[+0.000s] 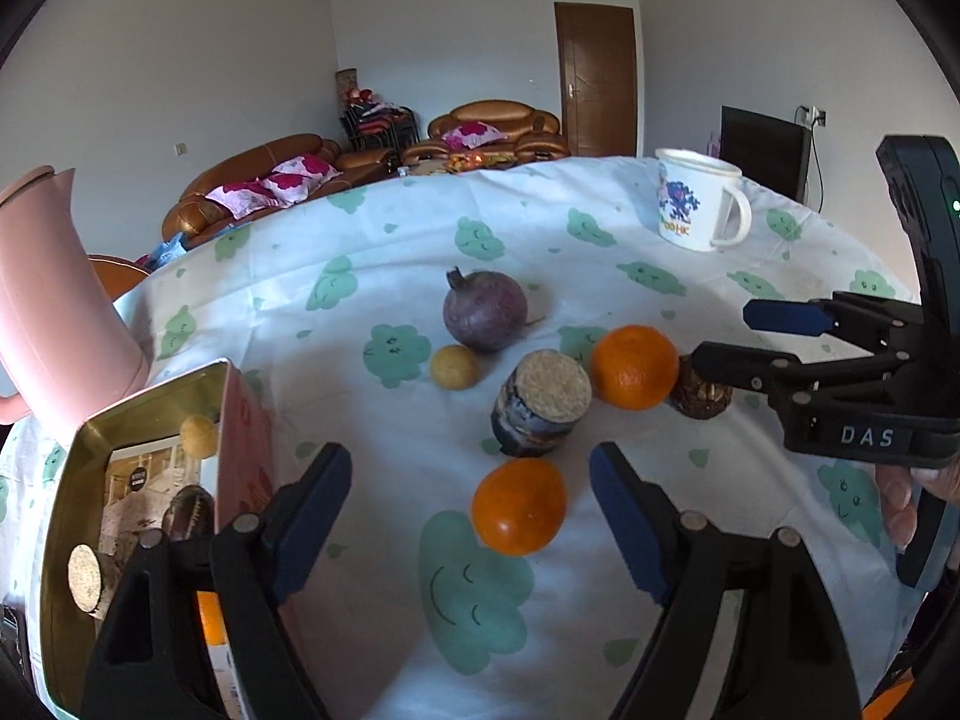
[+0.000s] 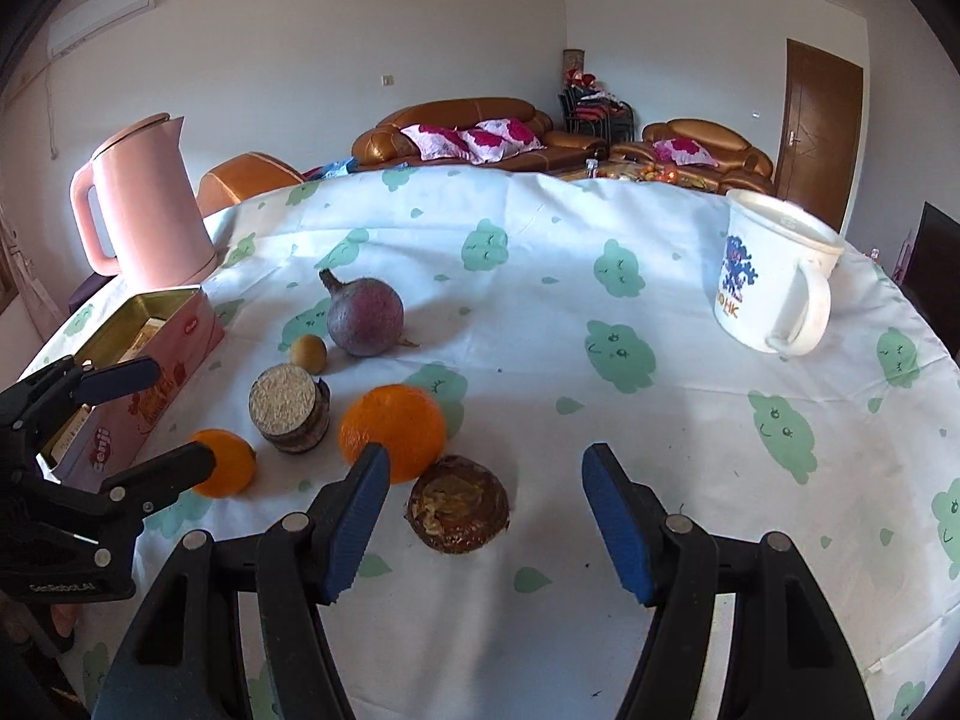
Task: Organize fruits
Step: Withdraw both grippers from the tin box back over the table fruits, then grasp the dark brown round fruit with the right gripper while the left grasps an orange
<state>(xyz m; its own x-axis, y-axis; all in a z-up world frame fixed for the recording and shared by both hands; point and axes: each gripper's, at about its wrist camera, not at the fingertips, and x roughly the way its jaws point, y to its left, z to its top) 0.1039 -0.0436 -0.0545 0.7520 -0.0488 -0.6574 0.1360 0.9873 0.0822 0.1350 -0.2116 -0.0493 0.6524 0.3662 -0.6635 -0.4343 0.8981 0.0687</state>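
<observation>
On the cloud-print tablecloth (image 1: 420, 252) lie a purple pomegranate (image 1: 485, 312) (image 2: 365, 317), a small yellow fruit (image 1: 454, 366) (image 2: 309, 353), a dark cut cylinder with a pale top (image 1: 543, 402) (image 2: 291, 414), a large orange (image 1: 634, 366) (image 2: 393, 432), a small orange (image 1: 519, 507) (image 2: 225, 462) and a brown fruit (image 1: 699, 396) (image 2: 459, 504). My left gripper (image 1: 471, 519) (image 2: 180, 414) is open, and the small orange sits between its pads untouched. My right gripper (image 2: 486, 519) (image 1: 723, 336) is open around the brown fruit, clear of it.
An open pink tin (image 1: 150, 393) (image 2: 180, 360) at the left holds a small yellow fruit, a cut cylinder and other pieces. A pink kettle (image 1: 54, 300) (image 2: 150, 204) stands behind it. A white mug (image 1: 699, 201) (image 2: 774, 282) is at the far right. A hand (image 1: 900, 498) holds the right gripper.
</observation>
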